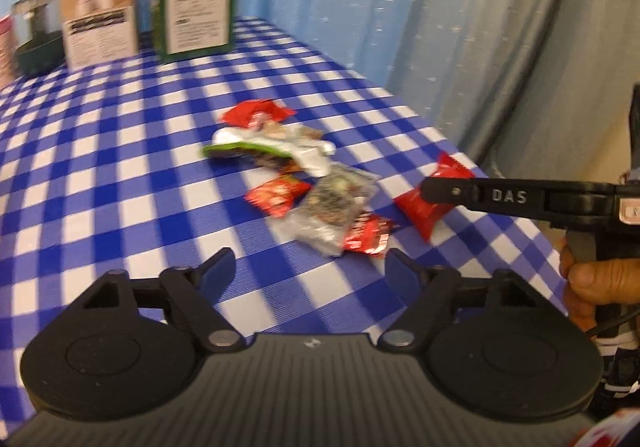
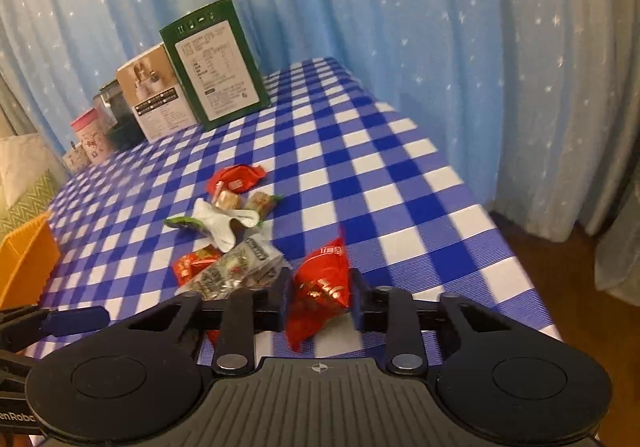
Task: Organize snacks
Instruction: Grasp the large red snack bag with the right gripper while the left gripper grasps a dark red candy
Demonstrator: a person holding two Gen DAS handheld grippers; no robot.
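A heap of small snack packets (image 1: pixel 296 167) lies on the blue-checked tablecloth: red ones, a green-and-white one and a clear one (image 1: pixel 332 211). In the right wrist view the same heap (image 2: pixel 228 243) sits left of my right gripper (image 2: pixel 320 297). My right gripper is shut on a red snack packet (image 2: pixel 320 287), which stands tilted between the fingers just above the cloth. In the left wrist view that packet (image 1: pixel 430 203) shows under the right gripper's finger (image 1: pixel 480 195). My left gripper (image 1: pixel 308 267) is open and empty, just short of the heap.
A green box (image 2: pixel 216 67), a tan box (image 2: pixel 154 95), a dark jar and a pink tin (image 2: pixel 88 135) stand along the back of the table. An orange bin (image 2: pixel 24 263) is at the left. The table's right edge (image 2: pixel 500 227) drops off toward blue curtains.
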